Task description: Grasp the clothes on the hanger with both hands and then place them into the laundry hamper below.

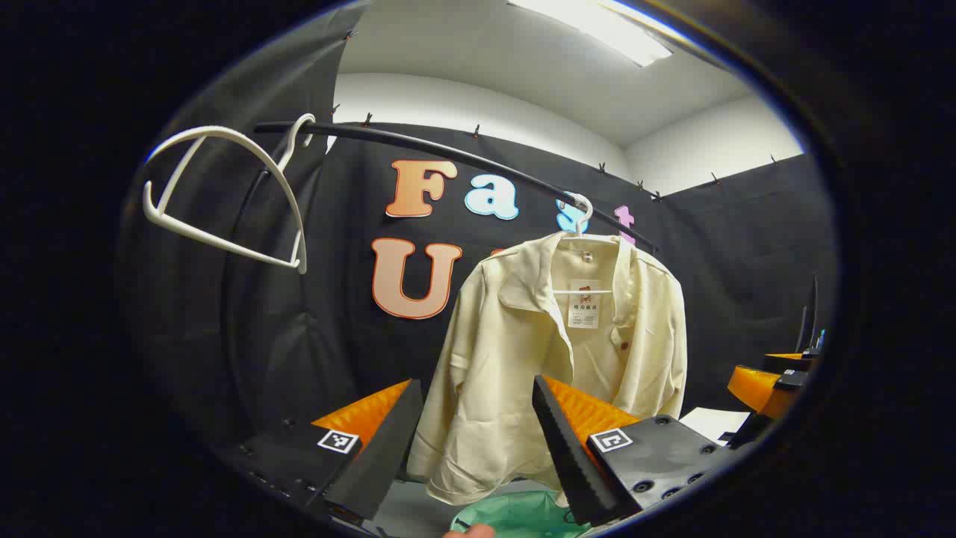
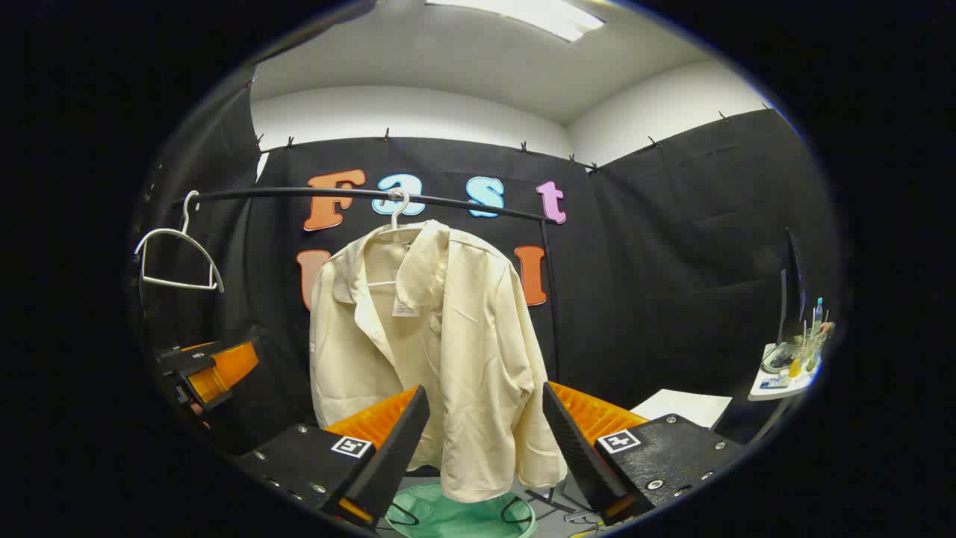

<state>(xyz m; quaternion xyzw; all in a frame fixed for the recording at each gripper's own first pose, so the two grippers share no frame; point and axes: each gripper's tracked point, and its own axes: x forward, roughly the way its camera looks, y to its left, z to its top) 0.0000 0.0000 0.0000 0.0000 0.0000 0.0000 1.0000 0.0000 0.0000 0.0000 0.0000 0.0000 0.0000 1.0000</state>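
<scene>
- Left gripper view puts the cream shirt [image 1: 553, 359] at the centre: it hangs open-fronted on a white hanger [image 1: 579, 217] hooked over the black rail [image 1: 448, 153], hem loose and free to lift off.
- Below the shirt's hem sits the green laundry hamper [image 1: 515, 519], placed so a released garment would, I judge, drop straight in.
- The left gripper [image 1: 478, 441] is in front of the shirt and apart from it, jaws wide and empty, framing the lower half as if lined up for a grasp.
- The right gripper [image 2: 485, 441], seen in the right gripper view, is likewise spread wide with nothing between its jaws, short of the shirt.
- Left of the shirt along the rail, an empty hanger [image 1: 224, 194] dangles tilted.
- No grasp is made yet.
</scene>
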